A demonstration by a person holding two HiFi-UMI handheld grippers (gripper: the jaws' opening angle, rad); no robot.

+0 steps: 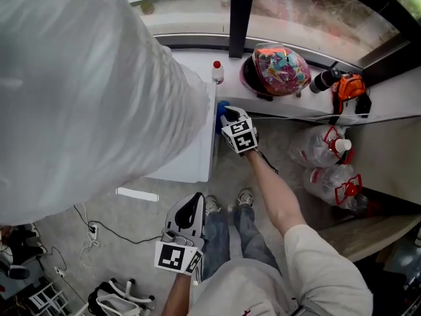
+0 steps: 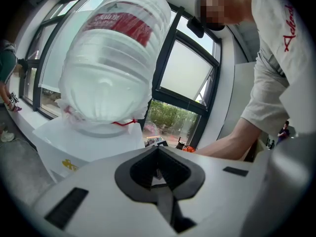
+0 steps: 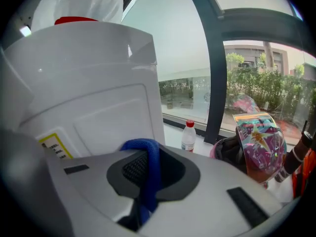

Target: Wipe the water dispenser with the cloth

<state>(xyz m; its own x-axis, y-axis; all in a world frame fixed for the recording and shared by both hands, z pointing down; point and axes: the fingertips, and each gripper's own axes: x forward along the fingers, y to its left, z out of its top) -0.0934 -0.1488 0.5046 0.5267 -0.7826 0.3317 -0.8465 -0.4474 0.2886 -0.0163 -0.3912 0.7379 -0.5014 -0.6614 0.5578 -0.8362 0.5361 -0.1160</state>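
The right gripper [image 3: 148,177] has its jaws clamped on a blue cloth [image 3: 149,164], which loops up out of them. In the head view the cloth [image 1: 222,110] sits against the upper side edge of the white water dispenser [image 1: 192,158], which stands by the window sill. The left gripper [image 2: 158,176] hangs low near the person's legs, jaws together with nothing between them.

A yellow label [image 3: 52,145] with dark print sits on the dispenser's side, too small to read. The upturned water bottle [image 2: 111,58] on top is wrapped in clear plastic and bears a red label [image 2: 118,22] with pale writing, illegible. A small red-capped bottle [image 3: 188,136] stands on the sill.
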